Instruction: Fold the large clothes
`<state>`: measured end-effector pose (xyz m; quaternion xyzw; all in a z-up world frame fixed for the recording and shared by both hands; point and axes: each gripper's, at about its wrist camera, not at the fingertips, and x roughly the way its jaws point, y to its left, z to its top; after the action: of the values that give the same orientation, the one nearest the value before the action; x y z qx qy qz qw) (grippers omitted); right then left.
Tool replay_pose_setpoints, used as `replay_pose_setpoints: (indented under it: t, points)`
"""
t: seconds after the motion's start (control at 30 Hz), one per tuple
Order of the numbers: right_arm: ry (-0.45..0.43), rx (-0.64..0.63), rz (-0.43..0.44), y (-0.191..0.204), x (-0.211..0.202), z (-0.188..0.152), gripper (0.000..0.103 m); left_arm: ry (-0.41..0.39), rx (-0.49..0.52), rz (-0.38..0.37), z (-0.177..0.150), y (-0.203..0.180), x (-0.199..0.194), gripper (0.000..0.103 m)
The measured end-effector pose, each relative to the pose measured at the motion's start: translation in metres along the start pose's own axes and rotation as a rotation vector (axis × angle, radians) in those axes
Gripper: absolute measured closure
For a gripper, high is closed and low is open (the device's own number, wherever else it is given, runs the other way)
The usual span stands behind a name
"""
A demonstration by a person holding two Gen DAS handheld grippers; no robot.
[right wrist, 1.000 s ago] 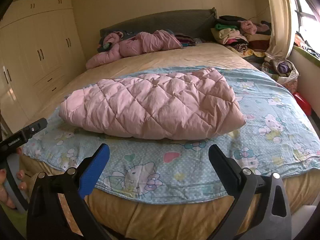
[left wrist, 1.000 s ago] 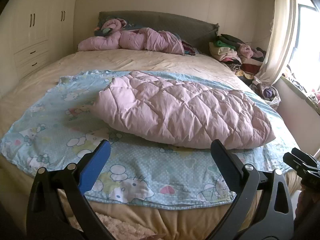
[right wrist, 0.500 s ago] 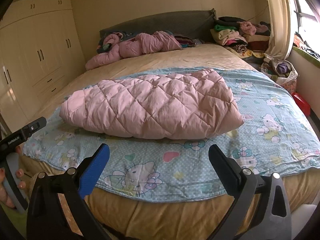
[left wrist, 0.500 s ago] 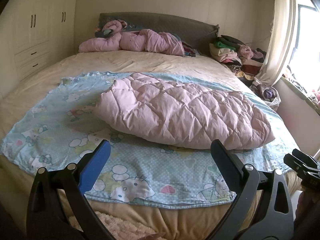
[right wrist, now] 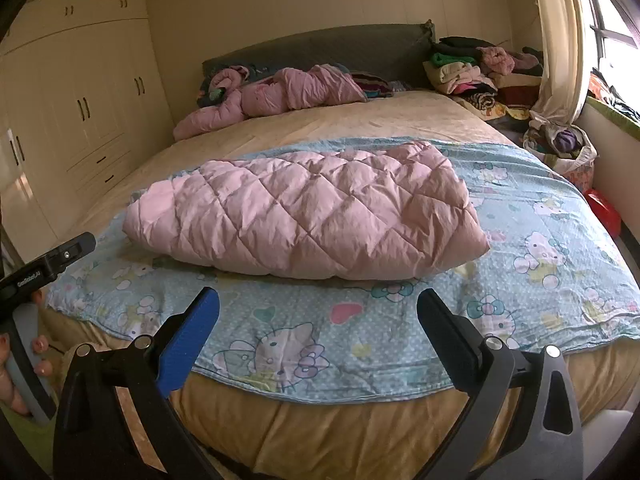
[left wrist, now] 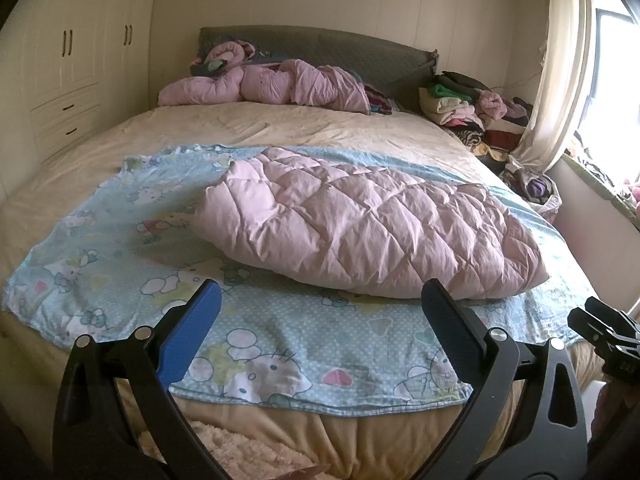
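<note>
A pink quilted garment (left wrist: 368,228), folded into a thick padded bundle, lies across the middle of both wrist views, resting on a light blue cartoon-print sheet (left wrist: 280,344) that covers the near half of a bed (left wrist: 304,128). In the left wrist view the bundle runs from the centre toward the right of the frame; in the right wrist view it sits in the centre, with its rounded end at the left. The left gripper (left wrist: 320,304) fills the bottom of its own frame, its two fingers spread wide with nothing between them, one faced with a blue pad (left wrist: 192,336); it is held off the near edge of the bed, apart from the garment. The right gripper (right wrist: 318,304) shows the same in its view: fingers wide apart, empty, hovering before the sheet's near hem and not touching the bundle. At the lower left edge of the right wrist view a hand (right wrist: 24,364) grips the handle of the other tool. A dark part of the other gripper also juts in at the right edge of the left wrist view. At the top centre of both frames, a second pink padded garment (left wrist: 272,88) lies crumpled against a grey headboard (left wrist: 360,48). A pile of clothes (left wrist: 476,112) sits at the upper right, next to a pale curtain (left wrist: 560,80). Cream wardrobe doors (right wrist: 96,96) fill the upper left.
</note>
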<state>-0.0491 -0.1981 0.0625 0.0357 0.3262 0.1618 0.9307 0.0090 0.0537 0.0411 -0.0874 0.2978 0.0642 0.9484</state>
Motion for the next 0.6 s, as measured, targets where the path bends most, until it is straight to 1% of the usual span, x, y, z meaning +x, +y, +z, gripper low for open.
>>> replay_pose_setpoints:
  t: [0.6]
  points:
    - [-0.014,-0.014,0.002,0.0049,-0.0064,0.0039,0.004,-0.003,0.002,0.0,0.0007,0.0006,-0.0019,0.009]
